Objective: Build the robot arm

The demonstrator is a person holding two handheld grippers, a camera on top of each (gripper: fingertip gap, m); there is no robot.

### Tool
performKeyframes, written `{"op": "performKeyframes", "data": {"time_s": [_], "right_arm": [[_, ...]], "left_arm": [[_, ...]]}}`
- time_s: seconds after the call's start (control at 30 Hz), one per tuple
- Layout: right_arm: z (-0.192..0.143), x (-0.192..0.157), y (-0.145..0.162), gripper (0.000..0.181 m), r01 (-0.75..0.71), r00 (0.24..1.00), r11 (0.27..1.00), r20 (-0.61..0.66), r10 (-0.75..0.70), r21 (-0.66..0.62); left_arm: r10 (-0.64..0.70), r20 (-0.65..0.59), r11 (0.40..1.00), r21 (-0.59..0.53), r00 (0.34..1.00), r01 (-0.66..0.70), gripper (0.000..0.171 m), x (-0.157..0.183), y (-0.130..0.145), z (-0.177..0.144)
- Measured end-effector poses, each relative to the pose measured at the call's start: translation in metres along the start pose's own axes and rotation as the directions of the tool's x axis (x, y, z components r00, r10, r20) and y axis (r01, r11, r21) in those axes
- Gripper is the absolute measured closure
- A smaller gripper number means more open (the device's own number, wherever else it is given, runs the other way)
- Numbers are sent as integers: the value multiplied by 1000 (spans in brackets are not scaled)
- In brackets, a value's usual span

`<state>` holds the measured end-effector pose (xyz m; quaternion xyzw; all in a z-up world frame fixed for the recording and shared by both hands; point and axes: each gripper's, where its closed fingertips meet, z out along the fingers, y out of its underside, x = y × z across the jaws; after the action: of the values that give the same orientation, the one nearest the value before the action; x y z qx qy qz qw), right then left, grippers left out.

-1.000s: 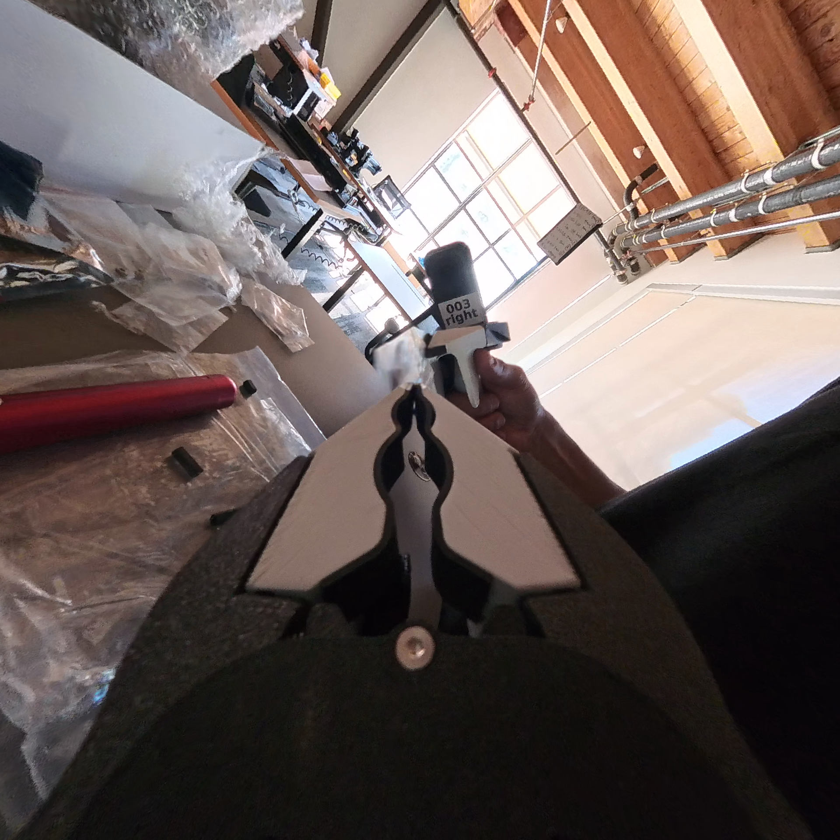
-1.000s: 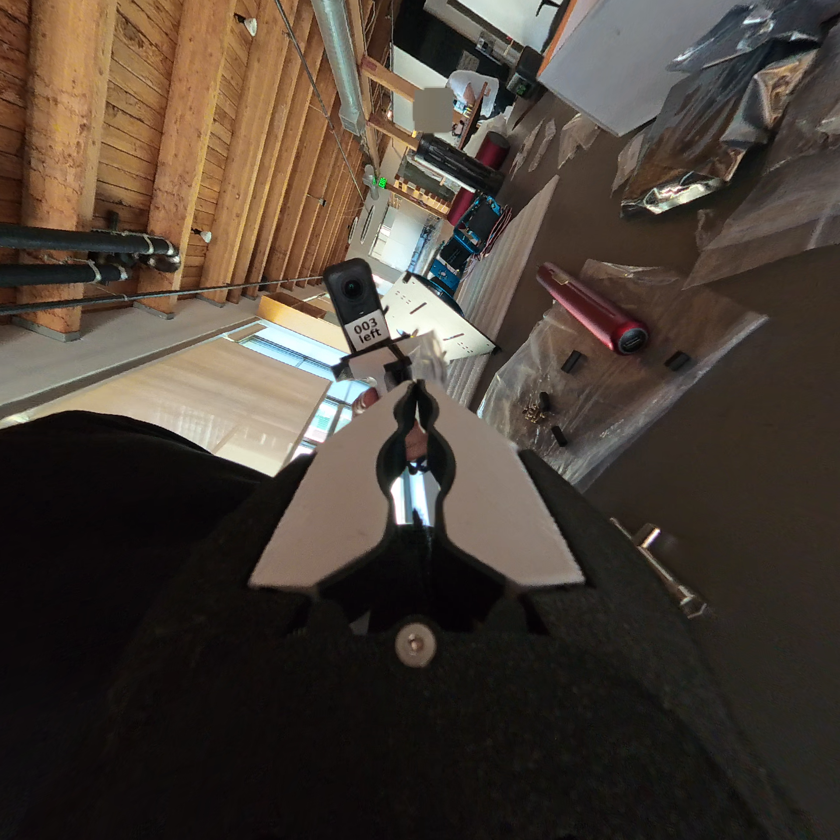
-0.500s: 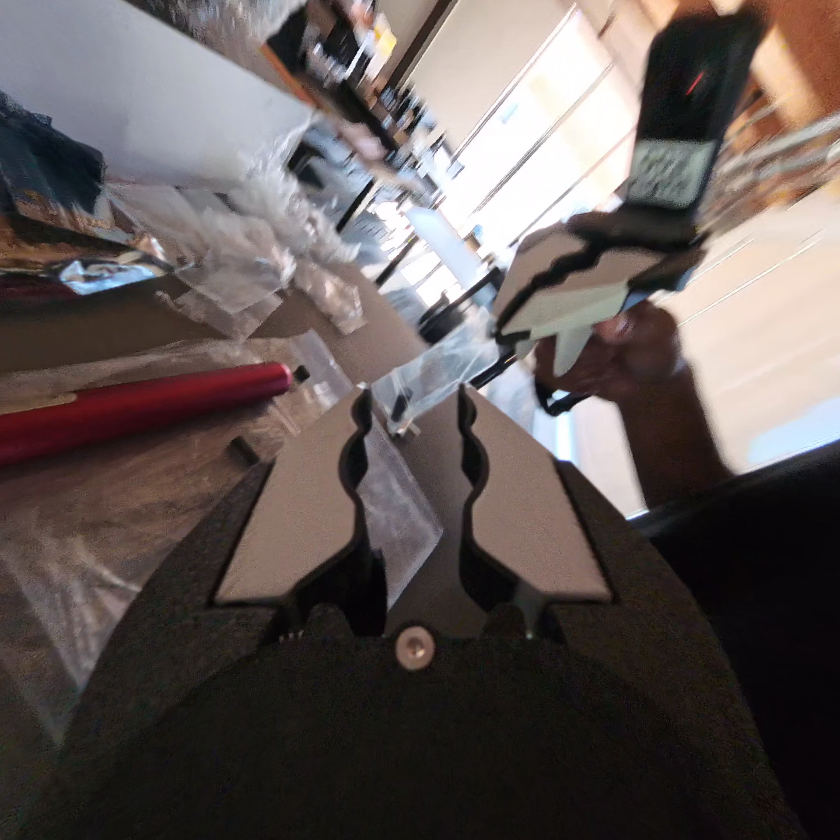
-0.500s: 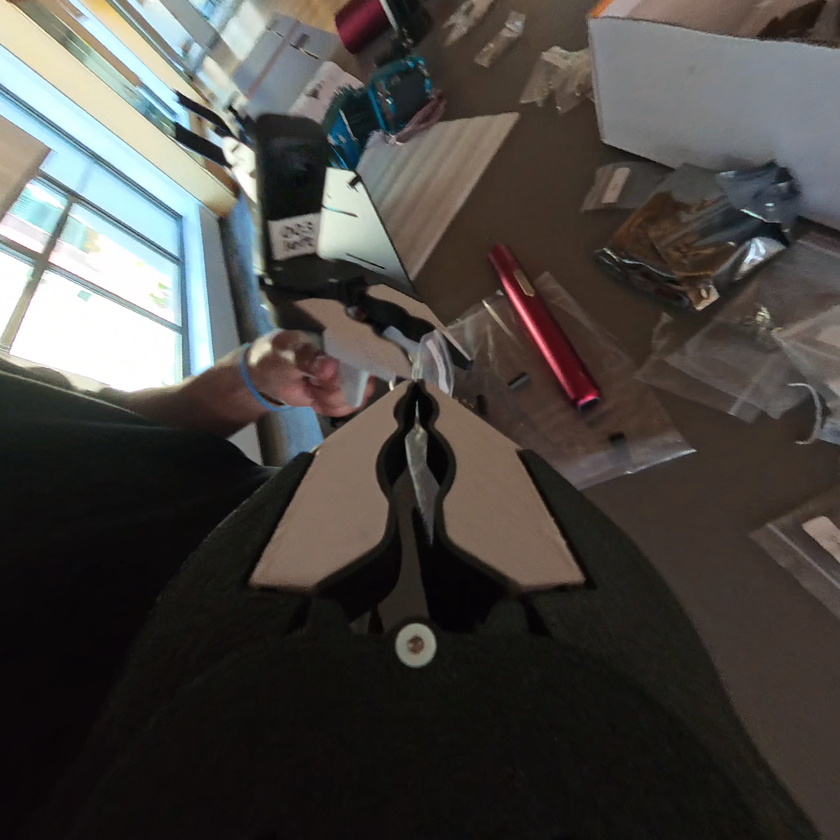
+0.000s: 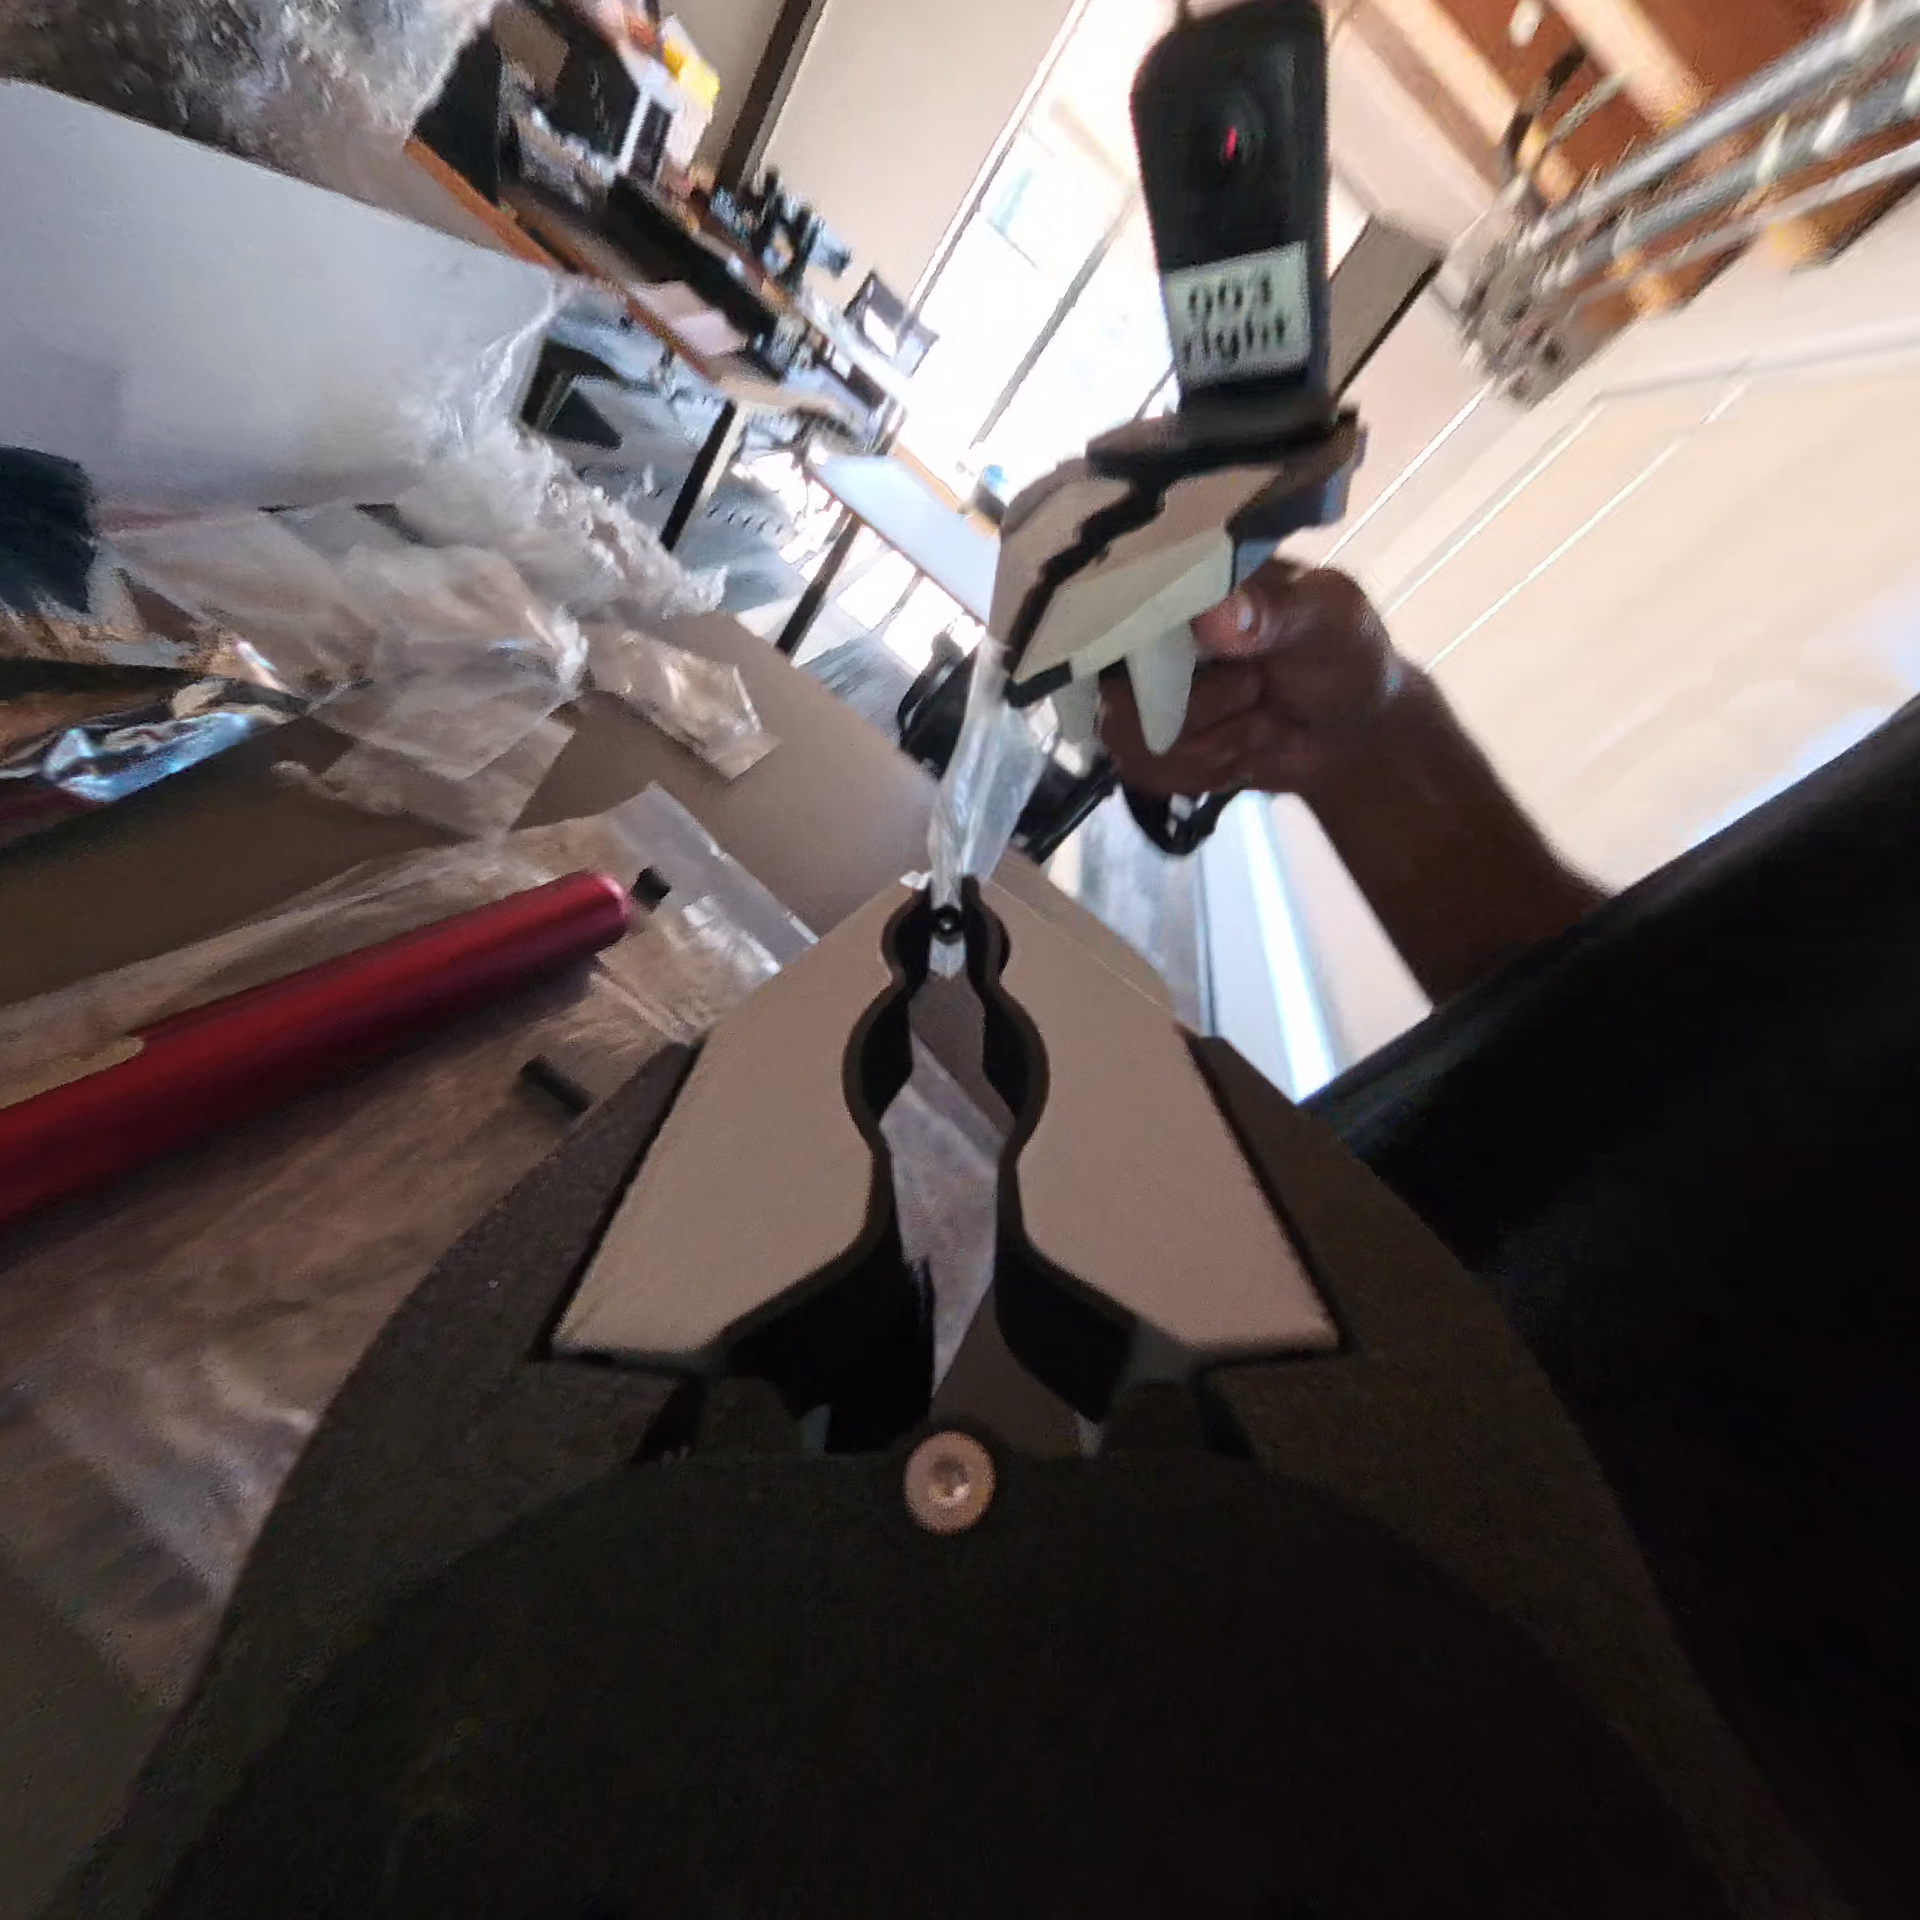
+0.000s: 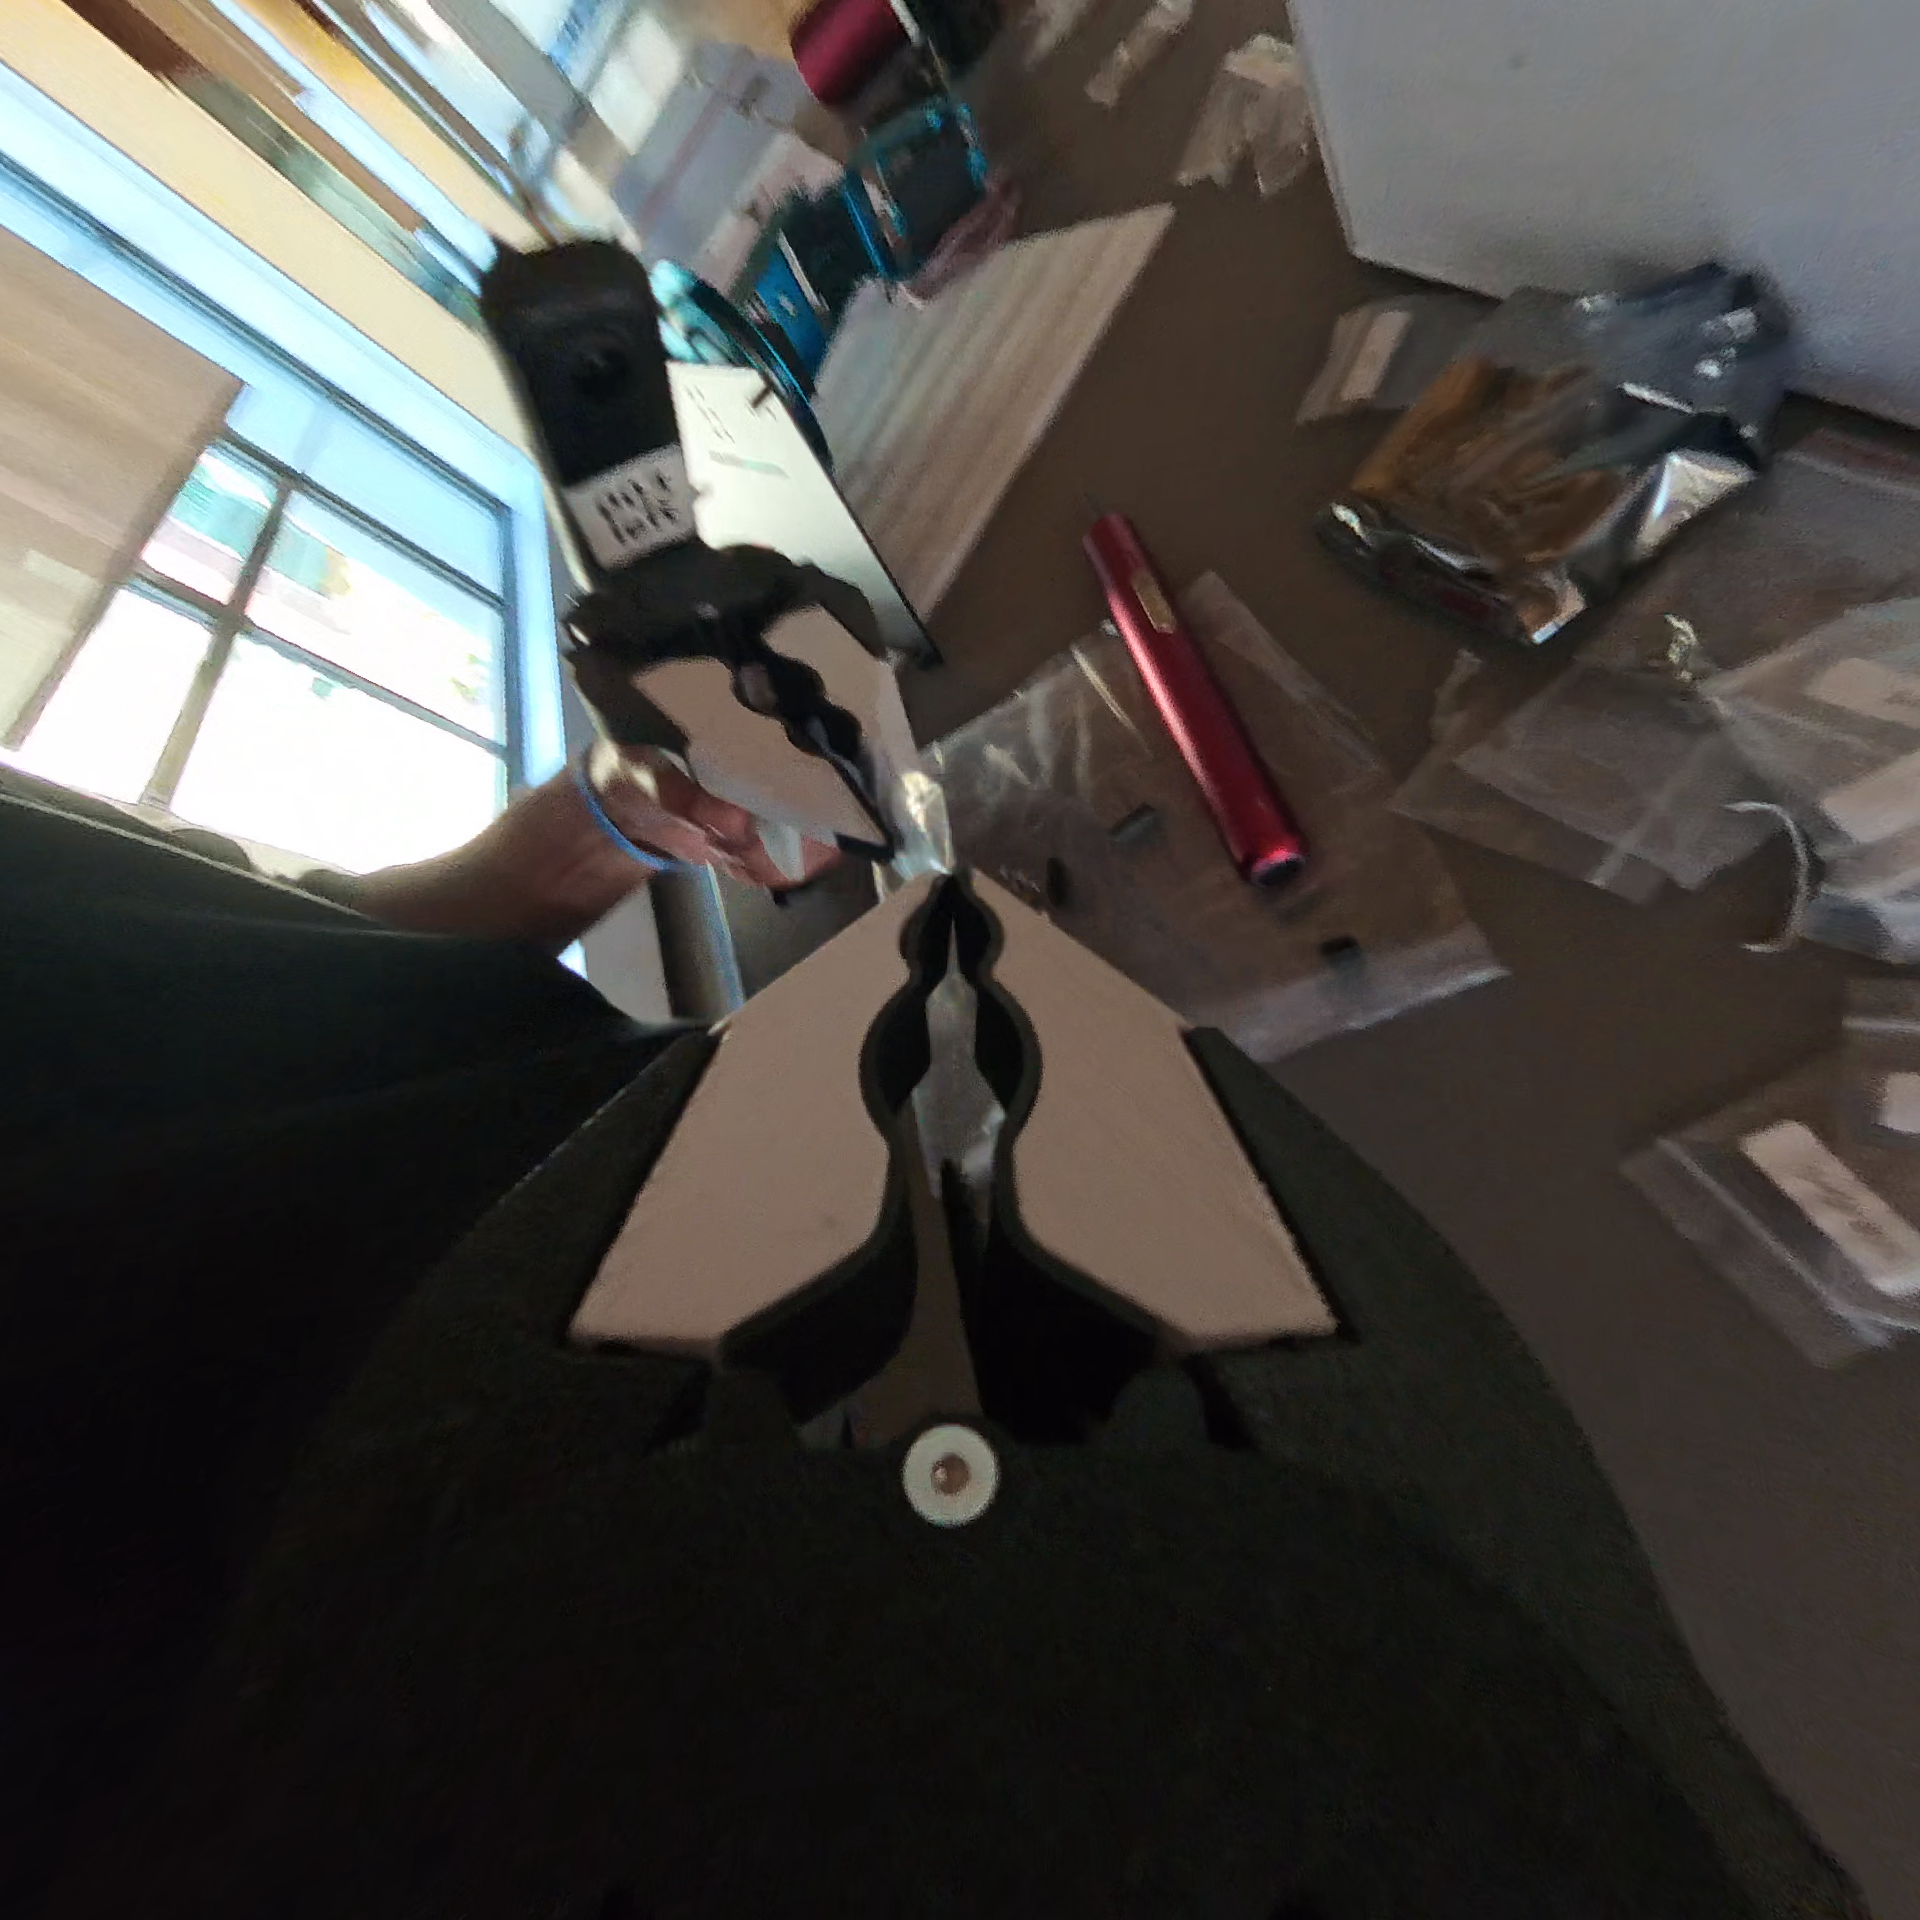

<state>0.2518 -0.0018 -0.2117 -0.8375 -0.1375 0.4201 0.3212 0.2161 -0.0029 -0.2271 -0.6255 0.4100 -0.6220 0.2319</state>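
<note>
We list a small clear plastic bag (image 5: 971, 795), thin, glossy and crinkled, pinched between two grippers with smooth matt pale finger plates (image 5: 1132, 1174) in rough, grainy black bodies. A red metal tube (image 6: 1195, 707) with a satin sheen lies on a glossy clear plastic sheet (image 6: 1351, 935). A crumpled silver foil pouch (image 6: 1538, 520) looks shiny; the brown tabletop (image 6: 1558, 1195) looks matt and smooth.

From my remote feed: daylight pours through a tall grid-paned window (image 5: 1039, 260) beyond cluttered workbenches (image 5: 727, 301); timber ceiling beams (image 5: 1621, 62) and metal pipes (image 5: 1683, 177) run above pale walls (image 5: 883, 135).
</note>
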Motion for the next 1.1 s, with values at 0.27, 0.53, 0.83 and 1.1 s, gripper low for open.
{"op": "performKeyframes", "data": {"time_s": [0.27,0.53,0.83,1.1], "right_arm": [[-4,53,19,181,-20,986,995,-164,2,-103],[37,6,14,156,25,989,998,149,-17,-50],[21,39,22,181,-32,994,998,107,38,-54],[35,61,43,181,-11,995,980,-99,-9,-200]], "left_arm": [[103,248,982,-178,963,-60,167,-32,20,-14],[-59,79,998,-1,995,59,167,-17,1,-8],[-28,266,994,-94,964,55,168,-47,19,-31],[163,355,946,-320,920,-44,146,-49,43,-21]]}}
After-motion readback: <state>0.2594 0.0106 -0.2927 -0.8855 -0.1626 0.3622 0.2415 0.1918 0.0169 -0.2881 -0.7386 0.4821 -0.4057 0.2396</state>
